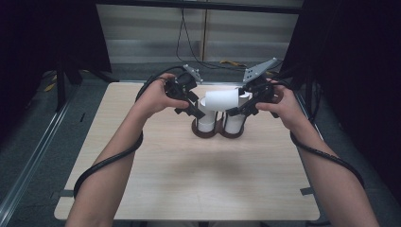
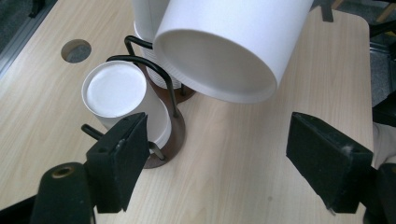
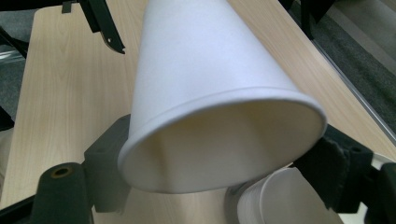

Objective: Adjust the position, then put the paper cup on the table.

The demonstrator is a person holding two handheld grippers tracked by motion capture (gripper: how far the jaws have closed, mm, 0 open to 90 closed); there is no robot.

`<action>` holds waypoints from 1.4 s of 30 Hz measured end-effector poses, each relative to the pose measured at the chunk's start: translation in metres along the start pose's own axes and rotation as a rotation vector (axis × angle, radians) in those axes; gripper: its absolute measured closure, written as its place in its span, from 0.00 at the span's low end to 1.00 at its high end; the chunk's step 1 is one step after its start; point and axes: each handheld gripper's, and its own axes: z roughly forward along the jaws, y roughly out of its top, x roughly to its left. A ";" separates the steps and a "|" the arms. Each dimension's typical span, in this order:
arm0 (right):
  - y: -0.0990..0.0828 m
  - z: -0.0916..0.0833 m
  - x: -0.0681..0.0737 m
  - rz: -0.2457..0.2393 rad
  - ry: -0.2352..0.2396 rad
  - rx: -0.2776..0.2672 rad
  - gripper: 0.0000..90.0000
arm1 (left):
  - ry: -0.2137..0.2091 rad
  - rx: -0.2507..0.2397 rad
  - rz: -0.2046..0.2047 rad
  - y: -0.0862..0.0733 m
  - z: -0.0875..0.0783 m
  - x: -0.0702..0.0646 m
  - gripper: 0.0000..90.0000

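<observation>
Right gripper (image 3: 219,163) pinching paper cup (image 3: 205,88) at rim above rack (image 1: 217,130) — light, crushable, grip gently; left gripper (image 2: 233,158) spread.

left gripper (image 1: 191,108): black body, grey three-cornered plate on top
right gripper (image 1: 236,110): black body, grey three-cornered plate with small holes
jaws: black, blocky, wedge-shaped pads with a rough foam-like face
cables: thick, black, ribbed, one looping under each forearm
sleeves: none; forearms bare
</observation>
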 end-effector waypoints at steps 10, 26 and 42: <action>-0.002 0.002 0.001 -0.010 -0.001 0.046 0.22 | -0.002 0.013 -0.002 0.001 0.002 -0.001 0.23; -0.004 0.004 0.001 -0.014 0.001 0.091 0.22 | -0.013 0.027 -0.002 -0.003 0.009 -0.001 0.23; -0.003 0.009 0.001 -0.024 0.006 0.144 0.22 | -0.022 0.050 0.004 -0.004 0.013 0.000 0.23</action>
